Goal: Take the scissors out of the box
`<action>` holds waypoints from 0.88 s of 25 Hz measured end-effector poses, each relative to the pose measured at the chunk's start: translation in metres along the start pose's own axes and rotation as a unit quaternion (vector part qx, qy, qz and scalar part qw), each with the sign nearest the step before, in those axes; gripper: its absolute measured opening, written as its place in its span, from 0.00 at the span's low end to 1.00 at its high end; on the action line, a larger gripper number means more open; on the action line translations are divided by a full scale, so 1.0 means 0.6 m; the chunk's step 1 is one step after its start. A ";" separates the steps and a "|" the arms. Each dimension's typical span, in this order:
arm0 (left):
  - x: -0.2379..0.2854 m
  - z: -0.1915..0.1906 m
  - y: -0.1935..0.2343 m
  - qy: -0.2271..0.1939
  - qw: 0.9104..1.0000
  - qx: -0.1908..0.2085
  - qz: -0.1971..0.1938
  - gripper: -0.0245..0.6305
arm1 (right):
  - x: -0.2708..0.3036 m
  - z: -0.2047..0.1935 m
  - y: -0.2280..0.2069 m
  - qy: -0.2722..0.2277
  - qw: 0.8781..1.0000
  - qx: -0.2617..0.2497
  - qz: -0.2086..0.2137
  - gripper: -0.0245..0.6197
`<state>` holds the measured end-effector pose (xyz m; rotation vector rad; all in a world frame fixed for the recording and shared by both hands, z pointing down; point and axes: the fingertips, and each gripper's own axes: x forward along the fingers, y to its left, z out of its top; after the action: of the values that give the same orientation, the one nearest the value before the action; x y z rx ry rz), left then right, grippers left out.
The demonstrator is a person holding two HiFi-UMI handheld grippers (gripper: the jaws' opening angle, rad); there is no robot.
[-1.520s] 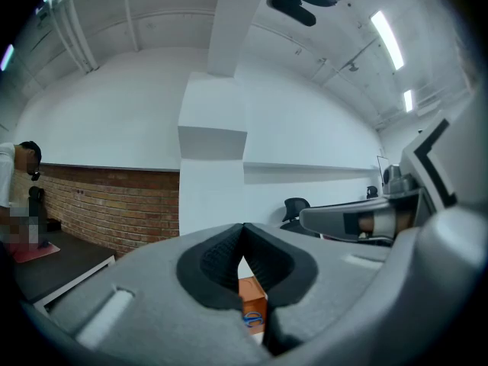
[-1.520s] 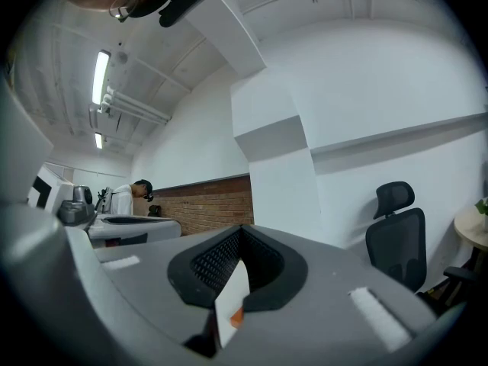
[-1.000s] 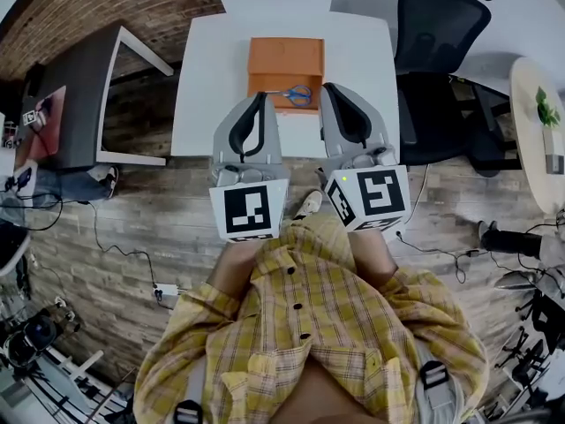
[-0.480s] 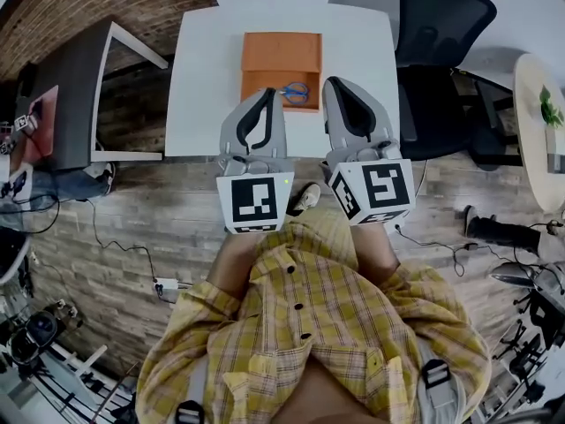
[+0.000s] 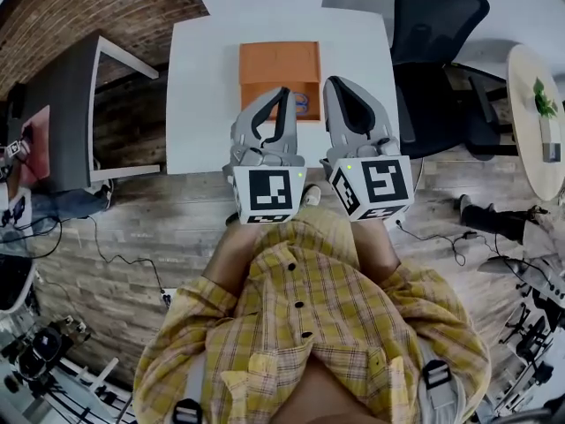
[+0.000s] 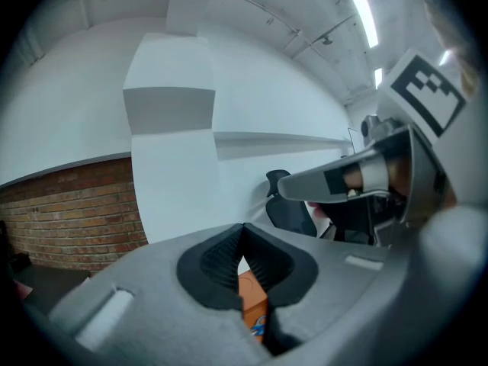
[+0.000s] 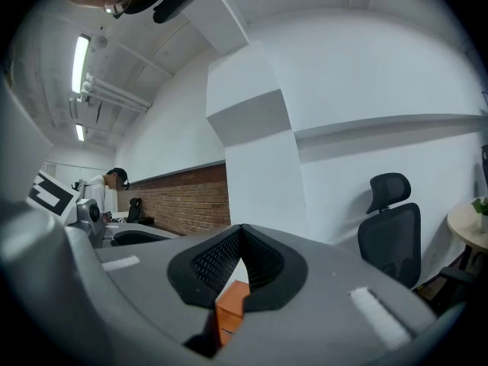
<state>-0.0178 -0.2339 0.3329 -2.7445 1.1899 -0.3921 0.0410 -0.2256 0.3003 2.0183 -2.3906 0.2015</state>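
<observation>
Head view: left gripper (image 5: 283, 94) and right gripper (image 5: 330, 86), both clamped shut and empty, flank blue-handled scissors (image 5: 303, 106) in the orange cardboard box (image 5: 278, 60).

Scissors (image 5: 304, 104) mostly hidden behind left tongs (image 5: 282, 93); only blue sliver shows at their 3 o'clock. Box (image 5: 278, 63) near wall covered.

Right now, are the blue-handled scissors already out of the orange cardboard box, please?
No, the head view shows the blue-handled scissors lying inside the orange cardboard box.
</observation>
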 end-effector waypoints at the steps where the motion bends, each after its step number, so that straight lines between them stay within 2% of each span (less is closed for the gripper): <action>1: 0.008 -0.005 0.000 0.003 1.000 0.004 -0.007 0.04 | 0.005 -0.003 -0.002 0.002 1.000 0.002 -0.002 0.05; 9: 0.069 -0.063 -0.005 0.045 0.997 0.032 -0.054 0.04 | 0.038 -0.038 -0.028 0.022 0.999 0.018 -0.026 0.05; 17: 0.120 -0.100 -0.016 0.071 0.990 0.076 -0.095 0.04 | 0.056 -0.065 -0.052 0.037 0.998 0.032 -0.044 0.05; 22: 0.148 -0.138 -0.021 0.102 0.983 0.094 -0.122 0.04 | 0.067 -0.081 -0.065 0.047 0.997 0.042 -0.051 0.05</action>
<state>0.0257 -0.2913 0.4318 -2.7385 0.8044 -0.7856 0.0685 -0.2666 0.3556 2.1086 -2.2540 0.3939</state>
